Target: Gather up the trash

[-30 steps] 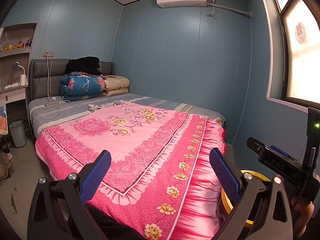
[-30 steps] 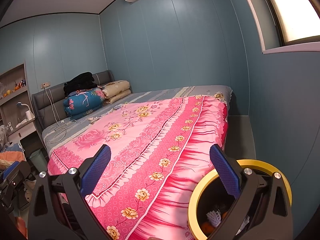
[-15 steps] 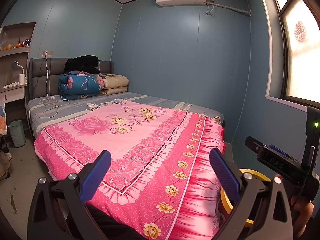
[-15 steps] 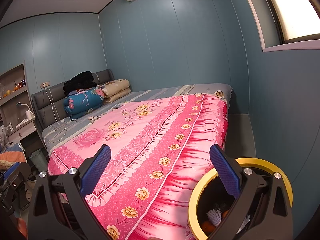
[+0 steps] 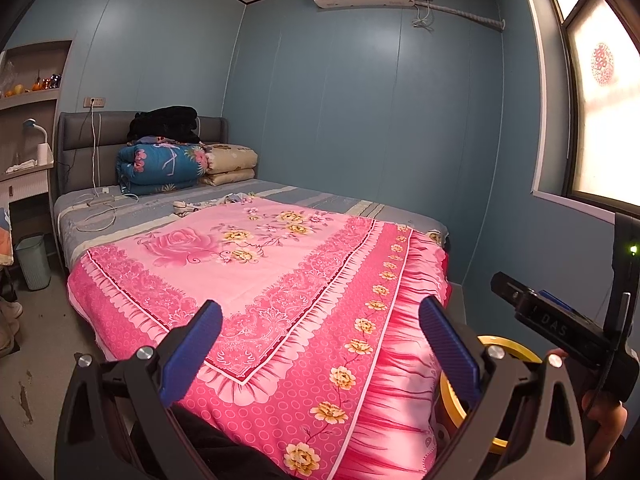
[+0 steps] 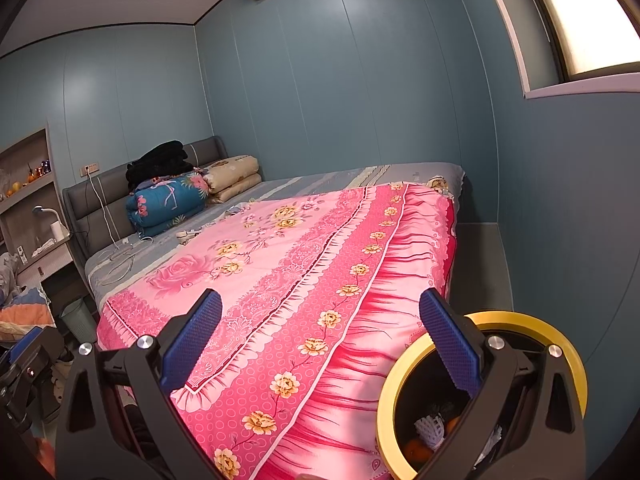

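Note:
A black bin with a yellow rim [image 6: 524, 320] stands on the floor at the bed's near right corner, holding white mesh wrap [image 6: 430, 428] and orange scraps [image 6: 416, 450]. My right gripper [image 6: 320, 340] hovers open and empty, its right finger over the bin's mouth. In the left wrist view the same bin rim [image 5: 506, 346] shows behind my open, empty left gripper [image 5: 320, 344], which is above the pink floral quilt [image 5: 256, 264]. Small crumpled items [image 5: 188, 208] lie on the grey sheet beyond the quilt. The other gripper's body [image 5: 560, 328] sits at the right edge.
The bed [image 5: 352, 210] fills the room's middle, with folded bedding [image 5: 168, 166] and cables [image 5: 100, 208] at the headboard. A pale green bin [image 5: 34, 260] stands on the floor at left, below a shelf unit [image 5: 28, 96]. A narrow floor strip [image 6: 476, 256] runs along the right wall.
Both views have shifted only slightly: the scene sits a little lower in the left wrist view. Both grippers stay open and empty.

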Action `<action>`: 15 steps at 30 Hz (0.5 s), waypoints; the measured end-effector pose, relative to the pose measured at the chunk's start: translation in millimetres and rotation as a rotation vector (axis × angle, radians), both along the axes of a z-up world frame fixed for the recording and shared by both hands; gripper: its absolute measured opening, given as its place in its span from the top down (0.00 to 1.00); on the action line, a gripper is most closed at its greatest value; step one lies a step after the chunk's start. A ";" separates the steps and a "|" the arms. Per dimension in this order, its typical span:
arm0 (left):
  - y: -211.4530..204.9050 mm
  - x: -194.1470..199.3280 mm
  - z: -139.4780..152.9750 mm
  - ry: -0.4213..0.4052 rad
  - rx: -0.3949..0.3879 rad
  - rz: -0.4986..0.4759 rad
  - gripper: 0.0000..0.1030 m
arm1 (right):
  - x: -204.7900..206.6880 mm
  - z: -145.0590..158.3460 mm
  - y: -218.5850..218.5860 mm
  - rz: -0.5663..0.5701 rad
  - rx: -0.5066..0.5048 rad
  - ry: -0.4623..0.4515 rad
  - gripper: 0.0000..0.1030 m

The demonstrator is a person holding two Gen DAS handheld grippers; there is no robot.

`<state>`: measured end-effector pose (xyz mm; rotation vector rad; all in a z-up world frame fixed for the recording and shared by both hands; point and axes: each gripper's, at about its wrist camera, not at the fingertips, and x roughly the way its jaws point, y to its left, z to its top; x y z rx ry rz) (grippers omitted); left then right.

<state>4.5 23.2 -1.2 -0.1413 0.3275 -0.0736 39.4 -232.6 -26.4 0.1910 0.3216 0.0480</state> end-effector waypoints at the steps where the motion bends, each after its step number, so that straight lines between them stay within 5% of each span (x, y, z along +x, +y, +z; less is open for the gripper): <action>1: 0.0 0.2 -0.5 0.002 -0.001 -0.002 0.08 | -0.2 -0.1 0.1 0.000 -0.001 0.000 0.08; 15: 0.6 3.8 -3.7 0.024 -0.007 -0.019 0.08 | -2.3 -0.9 1.5 -0.001 0.004 0.010 0.08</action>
